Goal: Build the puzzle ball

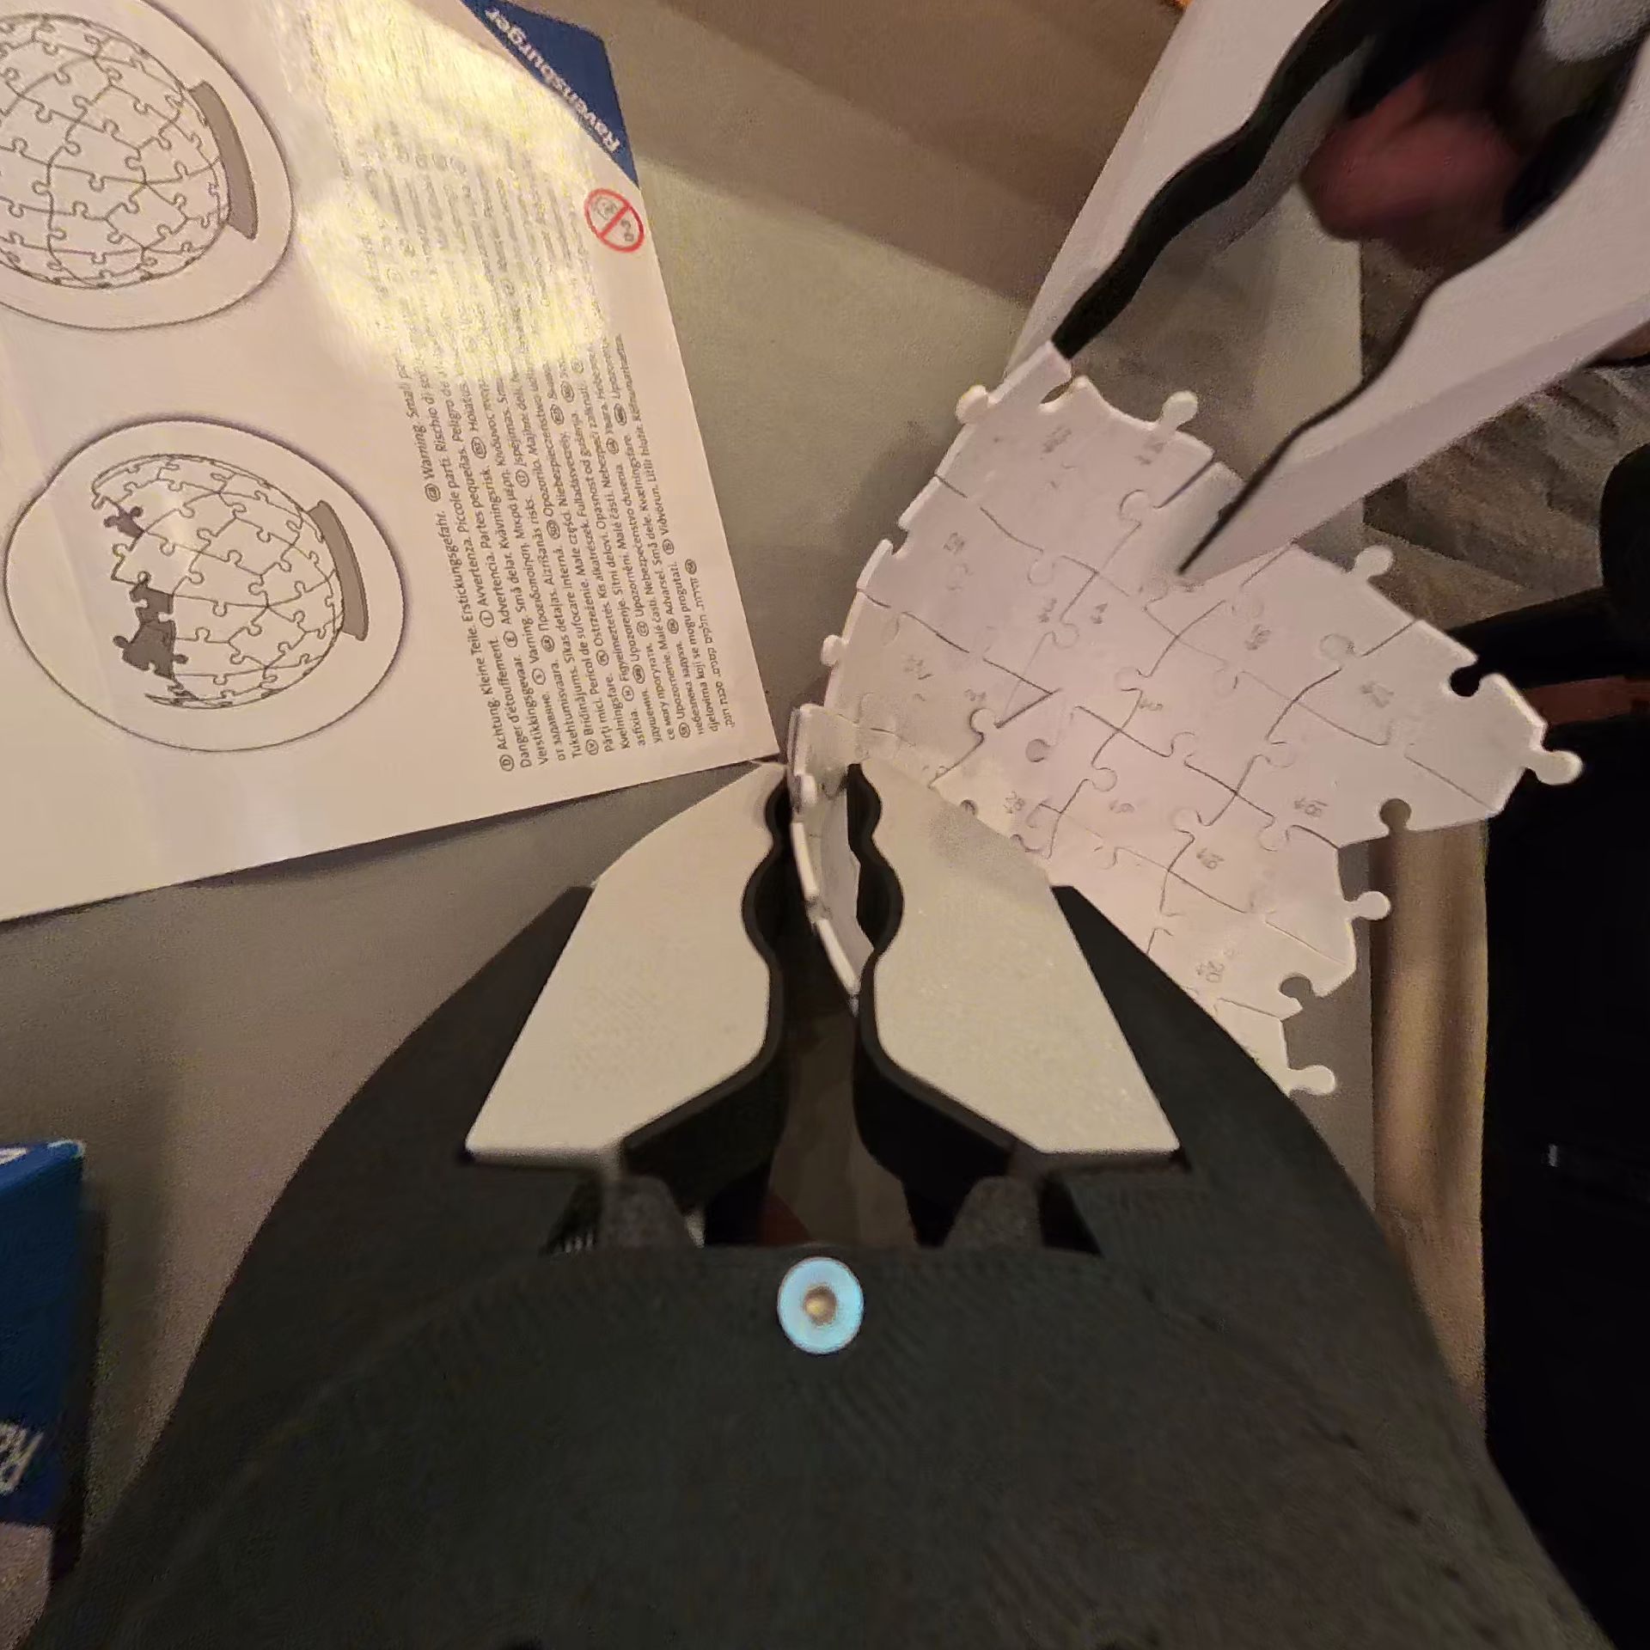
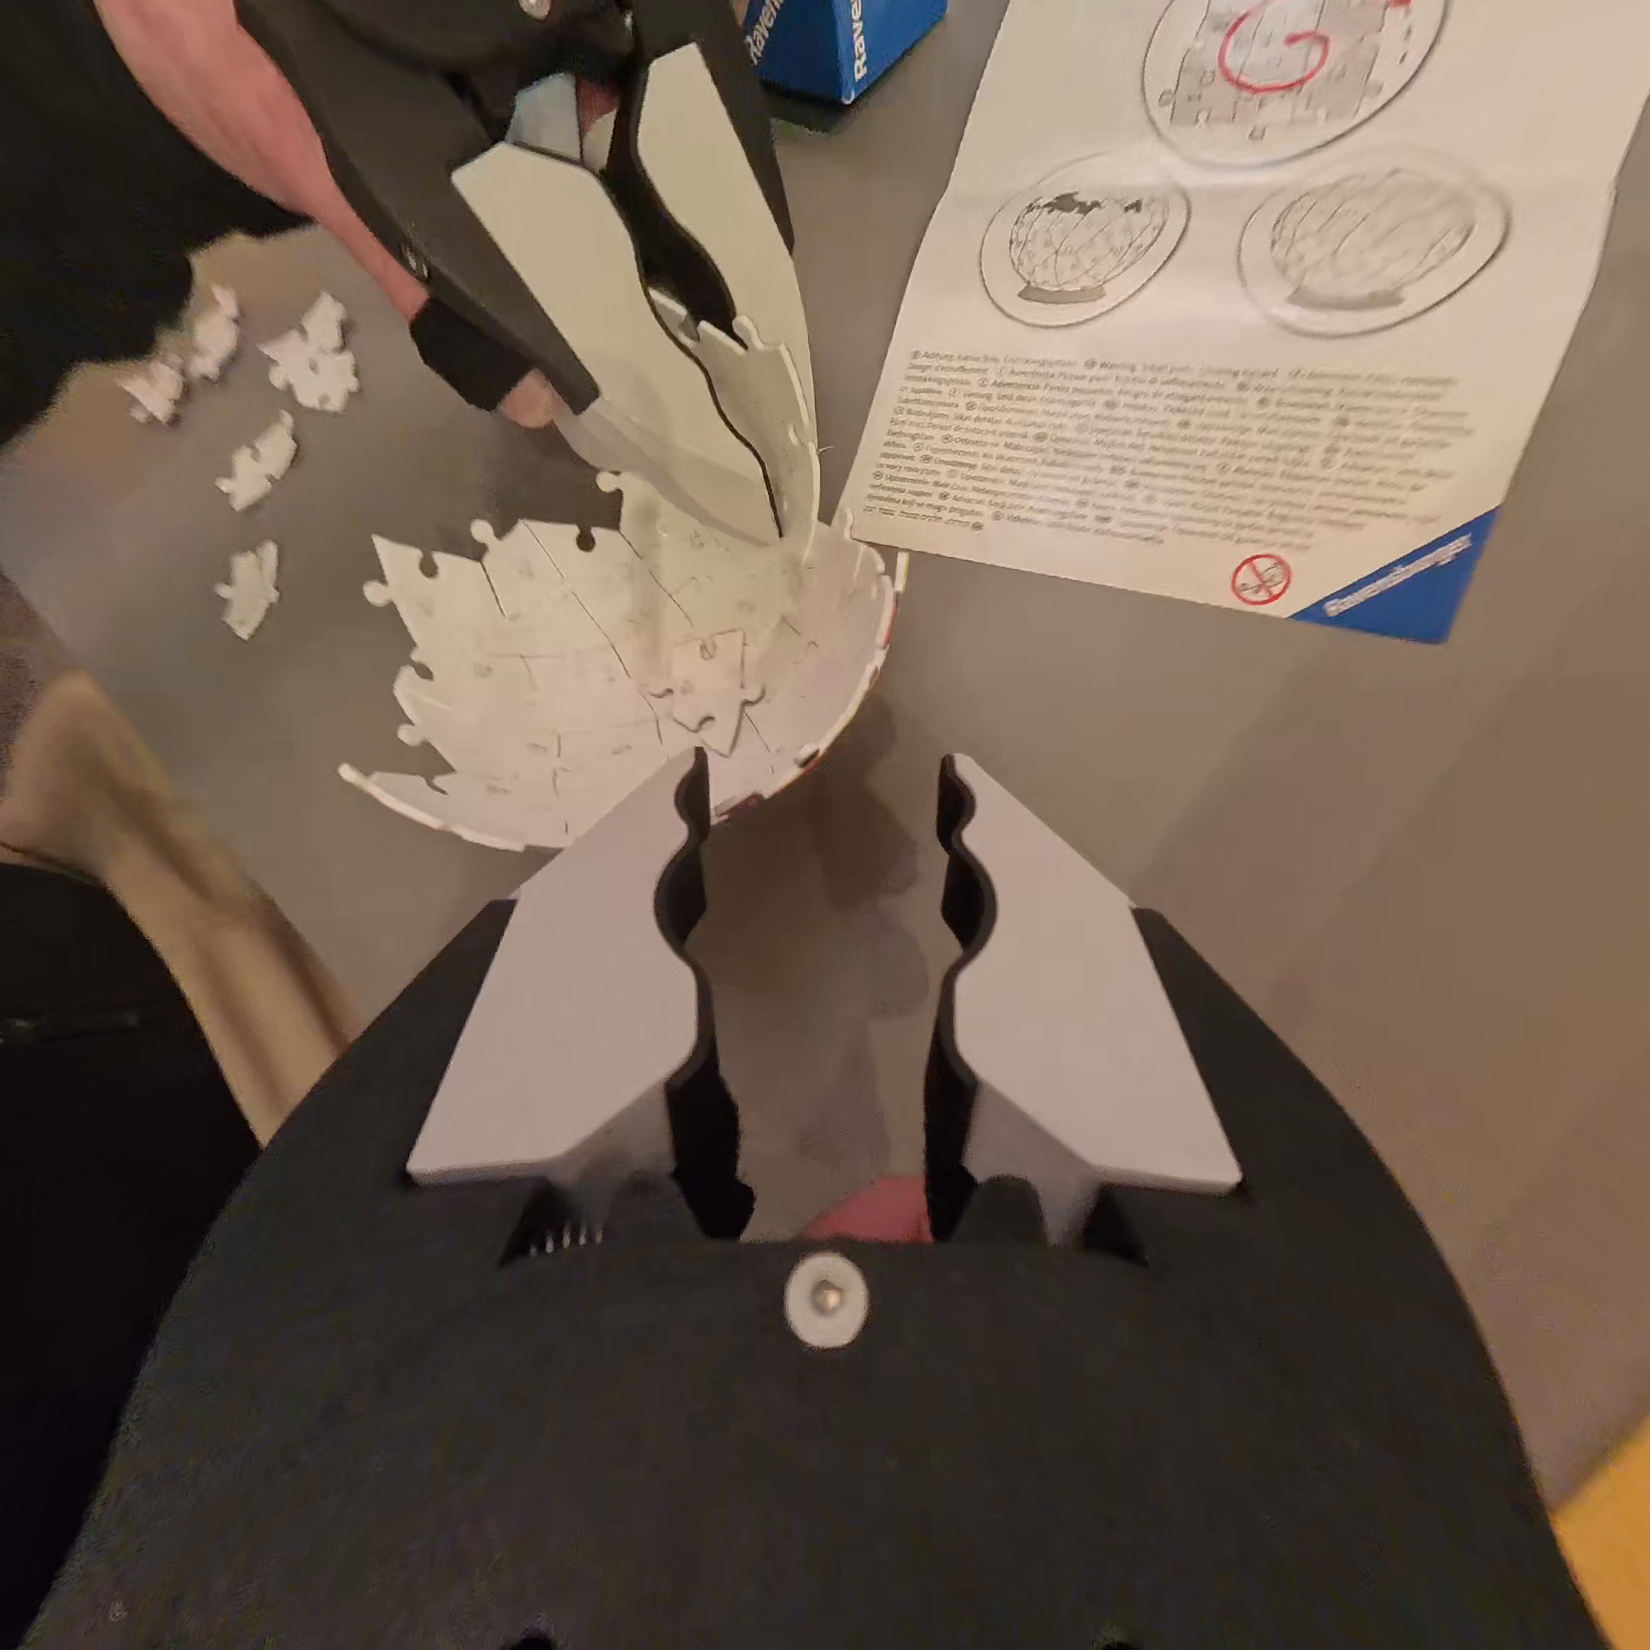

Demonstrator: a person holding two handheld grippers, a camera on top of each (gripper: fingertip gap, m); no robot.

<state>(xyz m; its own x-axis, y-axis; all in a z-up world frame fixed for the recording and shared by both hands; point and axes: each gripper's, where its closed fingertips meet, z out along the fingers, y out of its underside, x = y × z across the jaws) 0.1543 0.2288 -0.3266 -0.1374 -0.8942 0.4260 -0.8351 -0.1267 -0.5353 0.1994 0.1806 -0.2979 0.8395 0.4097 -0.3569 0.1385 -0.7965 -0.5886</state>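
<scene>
A grey surface (image 2: 1161,848) carries everything I'm working over. Nearest me, my right claw (image 2: 826,777) hangs spread and empty, just short of the half-built puzzle ball shell (image 2: 571,679). My left claw (image 1: 820,786) is pressed together on that shell's rim, holding it tilted. A loose piece (image 2: 705,692) lies inside the bowl. I judge the shell light, thin and apt to pop apart, so I'd grip only joined edges. Farther off lie spare pieces (image 2: 259,464), the instruction sheet (image 2: 1205,384) and a blue box (image 2: 848,45)

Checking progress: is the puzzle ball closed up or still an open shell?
Open shell: the puzzle ball shows its white inside and a jagged unfinished rim.
</scene>
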